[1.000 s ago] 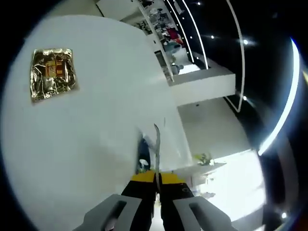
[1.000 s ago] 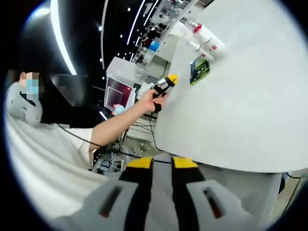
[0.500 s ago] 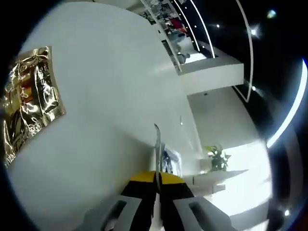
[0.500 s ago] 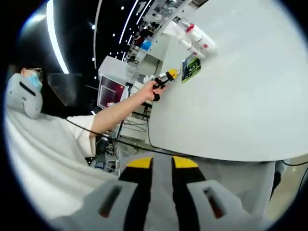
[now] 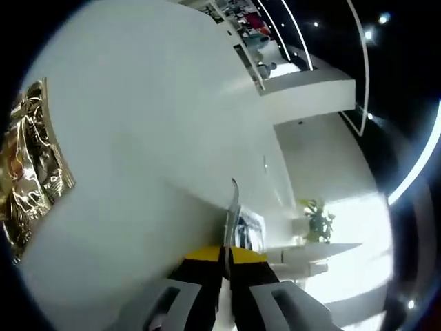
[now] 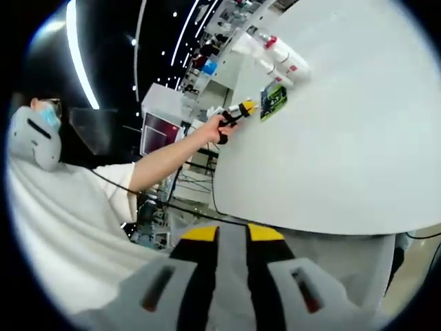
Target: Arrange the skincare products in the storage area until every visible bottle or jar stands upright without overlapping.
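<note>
In the left gripper view, the left hand-held gripper (image 5: 225, 258) has its jaws pressed together on a thin flat sachet (image 5: 232, 215) that rises edge-on from between them at the lower centre of the frame. Over the last second this view has swung, so the gold foil packet (image 5: 31, 165) lying flat on the white tabletop (image 5: 151, 117) has slid from the upper left to the far left edge and looks larger. That is mostly the camera closing in and turning, not the packet moving.

In the right gripper view, the left hand-held gripper (image 6: 242, 109) shows small at the upper centre, held by the person's hand (image 6: 215, 127) at the edge of the tabletop (image 6: 344, 138), with the green-and-black sachet (image 6: 273, 101) at its tip. Just beyond, in the upper right of centre, the white skincare bottles (image 6: 279, 58) with red caps appear to lie on their sides, though they are too small to be sure. The right hand-held gripper (image 6: 231, 238) at the bottom of the frame hangs off the tabletop with its jaws close together and nothing between them.

Judged from this, the sachet is being carried along the tabletop, while the bottles have not yet been stood upright, so the main work remains.
</note>
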`<state>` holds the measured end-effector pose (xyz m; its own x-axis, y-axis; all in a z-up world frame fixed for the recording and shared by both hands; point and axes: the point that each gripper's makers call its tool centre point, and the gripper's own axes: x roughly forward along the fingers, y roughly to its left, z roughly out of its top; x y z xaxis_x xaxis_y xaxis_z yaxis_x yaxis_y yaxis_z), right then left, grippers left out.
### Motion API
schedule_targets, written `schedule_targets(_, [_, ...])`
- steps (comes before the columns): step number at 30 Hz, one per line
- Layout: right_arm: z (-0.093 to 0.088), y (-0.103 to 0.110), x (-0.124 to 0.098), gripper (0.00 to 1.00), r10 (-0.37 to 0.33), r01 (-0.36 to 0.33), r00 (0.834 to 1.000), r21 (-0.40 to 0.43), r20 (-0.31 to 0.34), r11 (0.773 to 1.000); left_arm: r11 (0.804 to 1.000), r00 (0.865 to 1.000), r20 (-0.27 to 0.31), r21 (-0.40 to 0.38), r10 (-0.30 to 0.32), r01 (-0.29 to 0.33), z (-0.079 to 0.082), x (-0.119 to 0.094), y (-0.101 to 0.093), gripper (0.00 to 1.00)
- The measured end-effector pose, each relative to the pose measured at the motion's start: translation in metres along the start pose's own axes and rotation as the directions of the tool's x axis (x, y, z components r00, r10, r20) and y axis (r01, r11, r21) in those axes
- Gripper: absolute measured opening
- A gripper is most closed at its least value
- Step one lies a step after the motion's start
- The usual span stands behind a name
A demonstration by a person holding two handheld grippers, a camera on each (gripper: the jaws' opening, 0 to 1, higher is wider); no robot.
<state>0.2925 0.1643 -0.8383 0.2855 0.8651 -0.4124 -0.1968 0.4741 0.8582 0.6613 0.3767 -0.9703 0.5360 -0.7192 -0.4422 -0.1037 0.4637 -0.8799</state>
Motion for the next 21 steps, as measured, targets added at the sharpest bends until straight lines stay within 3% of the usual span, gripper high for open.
schedule_targets(13, [-0.008, 0.001, -0.003, 0.17, 0.003, -0.003, 1.000, 0.001, 0.012, 1.000, 0.998, 1.000, 0.015, 0.055, 0.009, -0.010, 0.012, -0.012, 0.009, 0.08])
schedule_targets(21, [-0.010, 0.004, -0.002, 0.17, 0.006, -0.006, 1.000, -0.007, 0.007, 1.000, 0.999, 1.000, 0.014, 0.052, -0.010, 0.009, 0.012, -0.015, 0.003, 0.18])
